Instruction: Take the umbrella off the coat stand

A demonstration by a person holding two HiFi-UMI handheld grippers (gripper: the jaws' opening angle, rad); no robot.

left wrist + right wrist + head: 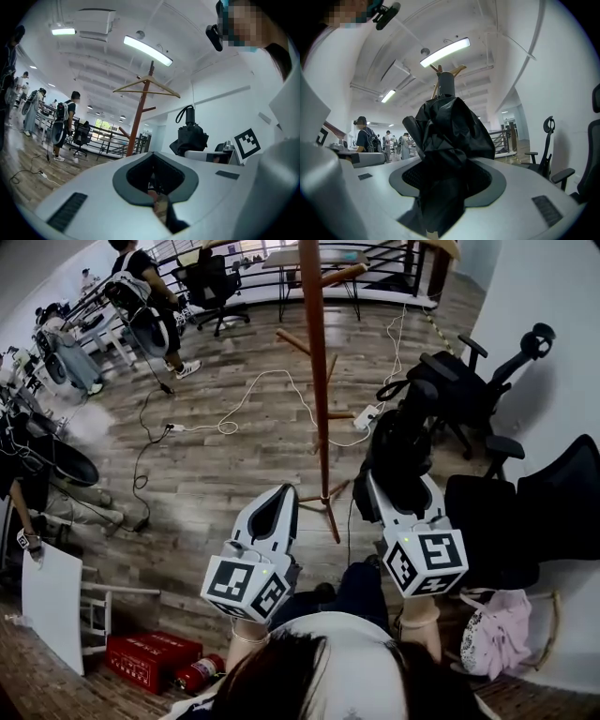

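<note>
The brown wooden coat stand [319, 381] rises from the plank floor just ahead of me, and in the left gripper view the coat stand [139, 117] carries a wooden hanger [146, 86] near its top. My right gripper [396, 479] is shut on the folded black umbrella [403, 451], held to the right of the pole and apart from it. In the right gripper view the umbrella [450, 136] fills the gap of the right gripper [447, 161], its handle end pointing up. My left gripper [281, 495] is shut with nothing in it, left of the pole's feet. The umbrella [190, 133] also shows from the left gripper [152, 154].
Black office chairs [469, 381] stand right of the stand, with more chairs [544, 512] by the white wall. White cables and a power strip [366, 416] lie around the stand's base. A red box [150, 657], a fire extinguisher [197, 673] and a pink bag [502, 629] lie near my feet. People [141, 287] stand at the far left.
</note>
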